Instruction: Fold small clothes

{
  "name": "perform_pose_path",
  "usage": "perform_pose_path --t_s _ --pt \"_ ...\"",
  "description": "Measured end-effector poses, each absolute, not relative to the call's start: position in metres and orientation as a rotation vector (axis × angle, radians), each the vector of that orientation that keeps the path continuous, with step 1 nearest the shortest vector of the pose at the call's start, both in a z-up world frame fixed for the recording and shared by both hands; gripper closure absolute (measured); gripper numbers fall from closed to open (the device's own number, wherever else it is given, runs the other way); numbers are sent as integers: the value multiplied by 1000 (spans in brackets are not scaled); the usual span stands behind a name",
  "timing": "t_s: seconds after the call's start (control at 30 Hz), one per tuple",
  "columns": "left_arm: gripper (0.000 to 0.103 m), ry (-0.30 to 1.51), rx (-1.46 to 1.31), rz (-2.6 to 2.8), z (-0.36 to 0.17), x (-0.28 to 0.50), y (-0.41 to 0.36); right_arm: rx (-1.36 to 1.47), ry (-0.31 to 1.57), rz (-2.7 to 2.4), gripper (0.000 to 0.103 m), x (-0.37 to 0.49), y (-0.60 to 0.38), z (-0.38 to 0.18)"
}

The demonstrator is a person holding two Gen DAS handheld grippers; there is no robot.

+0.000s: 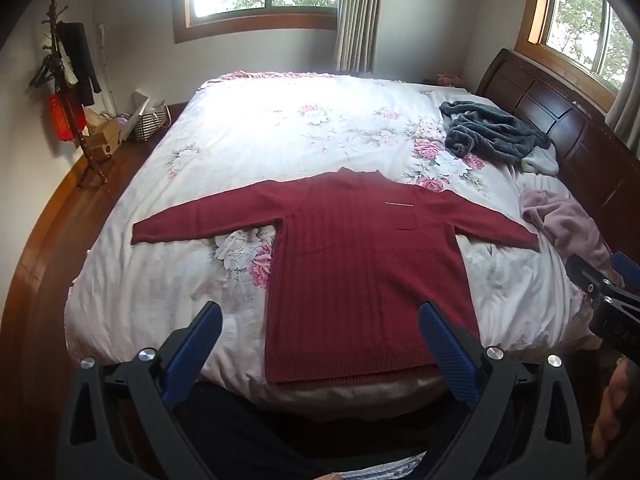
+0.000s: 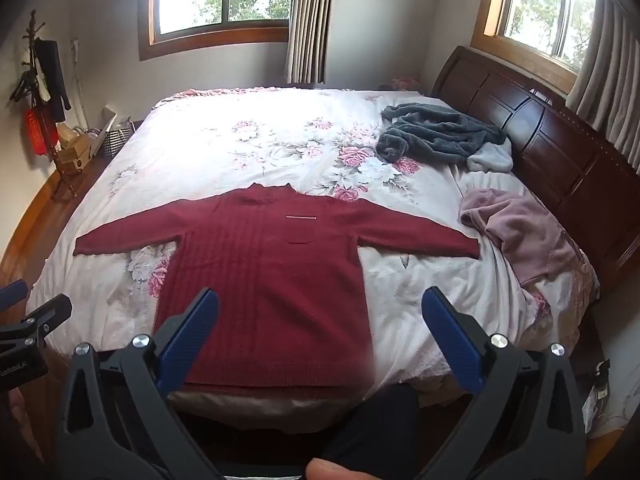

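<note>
The dark red ribbed knit sweater (image 1: pixel 352 264) lies flat, sleeves spread, on the floral white bedspread (image 1: pixel 248 128). Above its hem, the left gripper (image 1: pixel 320 320) and right gripper (image 2: pixel 320 312) hover wide open, empty. Only the right wrist view shows the whole crumpled pink fleece garment (image 2: pixel 520 232) right of the sweater.

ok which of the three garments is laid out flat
The dark red sweater, sleeves spread across the bed; the grey fleece and pink garment lie crumpled.

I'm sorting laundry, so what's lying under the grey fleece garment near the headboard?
A pale, whitish garment pokes out from under the grey fleece garment on its headboard side. Below both lies the floral bedcover. How far the pale piece extends underneath is covered.
</note>
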State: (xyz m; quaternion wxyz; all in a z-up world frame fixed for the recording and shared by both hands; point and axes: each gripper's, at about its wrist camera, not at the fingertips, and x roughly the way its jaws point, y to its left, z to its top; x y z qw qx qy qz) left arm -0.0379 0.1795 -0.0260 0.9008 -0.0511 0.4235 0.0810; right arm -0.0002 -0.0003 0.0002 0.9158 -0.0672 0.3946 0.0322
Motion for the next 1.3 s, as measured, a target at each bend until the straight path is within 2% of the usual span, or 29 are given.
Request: perform_pose_path --t_s 1.3 --pt "4 862 -91 196 -23 -41 183 -133 804 74 3 -4 9 1"
